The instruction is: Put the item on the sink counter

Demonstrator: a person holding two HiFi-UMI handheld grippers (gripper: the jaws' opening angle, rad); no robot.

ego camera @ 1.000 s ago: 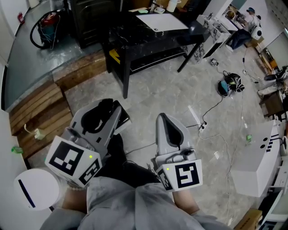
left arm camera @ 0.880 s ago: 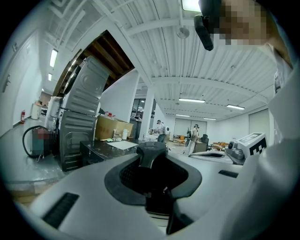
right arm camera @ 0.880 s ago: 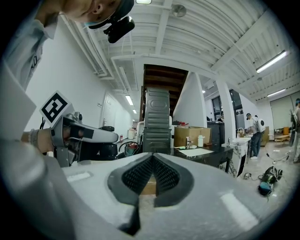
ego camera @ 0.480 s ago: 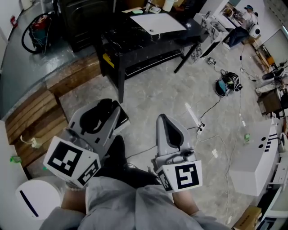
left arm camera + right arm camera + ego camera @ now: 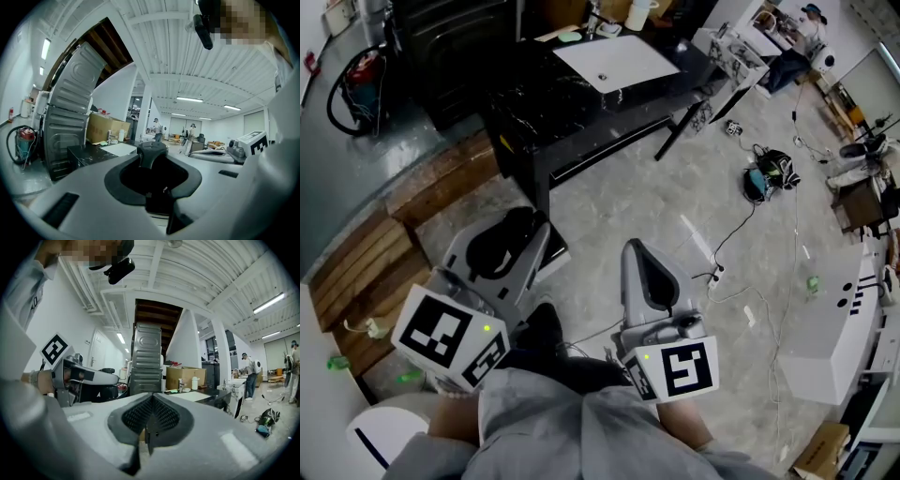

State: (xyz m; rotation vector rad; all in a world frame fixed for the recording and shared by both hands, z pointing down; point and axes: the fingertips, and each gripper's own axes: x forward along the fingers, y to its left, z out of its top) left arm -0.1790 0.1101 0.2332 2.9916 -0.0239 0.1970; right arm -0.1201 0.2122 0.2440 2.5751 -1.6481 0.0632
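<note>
Our left gripper (image 5: 523, 225) clamps the dark item (image 5: 497, 248), well apart from the far counter (image 5: 534, 103). Our right gripper (image 5: 639, 255) is closed and empty. Gripped on one side only, the item could slip out or knock the counter's near edge.

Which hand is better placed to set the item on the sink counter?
Left. The left tongs already grip the black item, while the right tongs are shut with nothing between them. The counter lies ahead of both, clearly nearer to neither.
</note>
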